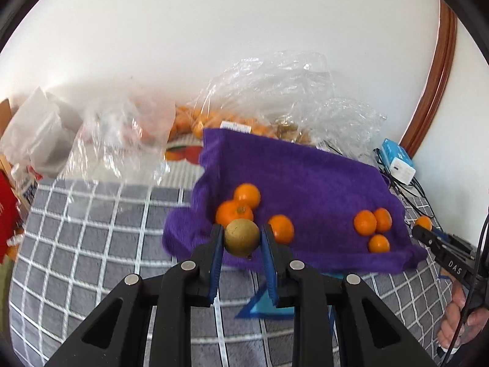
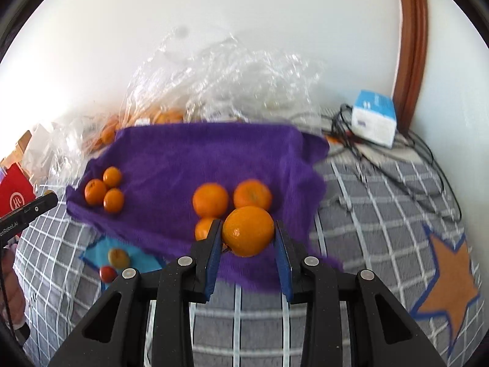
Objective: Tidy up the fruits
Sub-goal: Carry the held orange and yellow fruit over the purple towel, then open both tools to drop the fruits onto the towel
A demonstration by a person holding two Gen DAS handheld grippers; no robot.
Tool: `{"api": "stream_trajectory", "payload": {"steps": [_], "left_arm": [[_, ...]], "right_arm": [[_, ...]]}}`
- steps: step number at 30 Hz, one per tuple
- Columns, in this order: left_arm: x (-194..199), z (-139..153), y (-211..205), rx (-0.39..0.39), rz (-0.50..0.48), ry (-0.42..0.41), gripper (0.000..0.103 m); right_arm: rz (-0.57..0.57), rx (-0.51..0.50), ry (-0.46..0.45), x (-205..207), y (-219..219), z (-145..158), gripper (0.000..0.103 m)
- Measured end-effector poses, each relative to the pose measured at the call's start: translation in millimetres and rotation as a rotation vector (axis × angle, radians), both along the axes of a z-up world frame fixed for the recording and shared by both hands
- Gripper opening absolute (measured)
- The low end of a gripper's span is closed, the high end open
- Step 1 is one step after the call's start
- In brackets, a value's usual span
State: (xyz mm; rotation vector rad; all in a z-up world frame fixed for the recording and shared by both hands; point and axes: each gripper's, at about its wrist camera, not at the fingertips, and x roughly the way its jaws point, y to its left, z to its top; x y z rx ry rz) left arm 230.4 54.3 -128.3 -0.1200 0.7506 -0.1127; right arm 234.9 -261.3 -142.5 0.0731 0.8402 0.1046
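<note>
My left gripper is shut on a brownish-green kiwi, held above the near edge of a purple towel. Three oranges lie on the towel just behind the kiwi, and a second cluster of three sits to the right. My right gripper is shut on an orange, raised over the towel. Three oranges rest behind it and another three lie at the left. In the left wrist view the right gripper enters at the right edge with its orange.
Clear plastic bags with more oranges stand behind the towel against the white wall. A white and blue box with black cables lies at the back right. A blue mat holds a small orange fruit and a red one. A grey checked cloth covers the surface.
</note>
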Motion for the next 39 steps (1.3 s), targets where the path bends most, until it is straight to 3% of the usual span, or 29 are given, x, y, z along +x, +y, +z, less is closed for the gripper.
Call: {"api": "stream_trajectory", "payload": {"steps": [6, 13, 17, 23, 27, 31, 39], "left_arm": [[34, 13, -9, 0.034, -0.01, -0.005, 0.023], [72, 0, -11, -0.002, -0.014, 0.051, 0.023], [88, -13, -21, -0.001, -0.037, 0.085, 0.023], [102, -30, -41, -0.012, -0.069, 0.134, 0.023], [109, -36, -51, -0.009, -0.078, 0.166, 0.023], [112, -43, -61, 0.012, -0.089, 0.196, 0.023], [119, -60, -73, 0.041, -0.091, 0.277, 0.023]], "right_arm": [[0.005, -0.014, -0.02, 52, 2, 7, 0.033], [0.011, -0.039, 0.09, 114, 4, -30, 0.033], [0.018, -0.078, 0.141, 128, 6, -54, 0.033], [0.024, -0.065, 0.158, 130, 2, -60, 0.034], [0.04, -0.091, 0.165, 126, 3, -58, 0.042], [0.028, -0.059, 0.125, 116, -1, -45, 0.054], [-0.019, -0.054, 0.065, 87, -7, -23, 0.055]]}}
